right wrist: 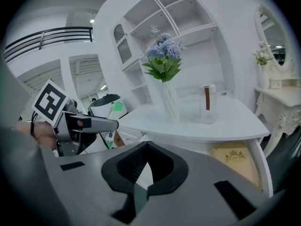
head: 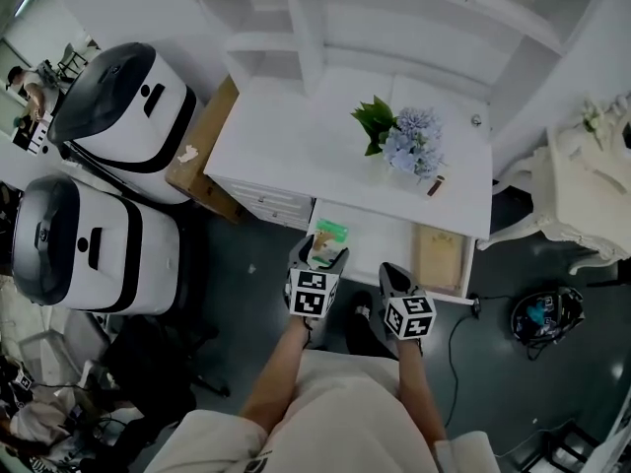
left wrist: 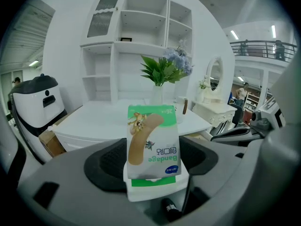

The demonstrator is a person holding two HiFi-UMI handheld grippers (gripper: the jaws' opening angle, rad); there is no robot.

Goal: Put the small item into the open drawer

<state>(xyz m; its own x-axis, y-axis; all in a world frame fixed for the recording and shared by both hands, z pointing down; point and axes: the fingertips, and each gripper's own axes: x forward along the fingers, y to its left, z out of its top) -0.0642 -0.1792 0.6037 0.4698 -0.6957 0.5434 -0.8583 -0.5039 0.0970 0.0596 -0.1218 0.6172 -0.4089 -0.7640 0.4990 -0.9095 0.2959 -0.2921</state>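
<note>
My left gripper (head: pixel 317 256) is shut on a small green-and-white bandage box (left wrist: pixel 153 145), which stands upright between the jaws. In the head view the box (head: pixel 328 237) hangs over the left end of the open white drawer (head: pixel 380 236) that is pulled out from under the white desk (head: pixel 296 136). My right gripper (head: pixel 392 276) hovers at the drawer's front edge, shut, with nothing between its jaws. Seen from the right gripper view, the left gripper (right wrist: pixel 80 126) is off to the left.
A flat yellow box (head: pixel 439 256) lies at the drawer's right end. On the desk stand a vase of blue flowers (head: pixel 399 136) and a small bottle (head: pixel 435 185). Two big white-and-black appliances (head: pixel 118 106) and a cardboard box (head: pixel 202 151) stand left; an ornate white table (head: pixel 582 195) right.
</note>
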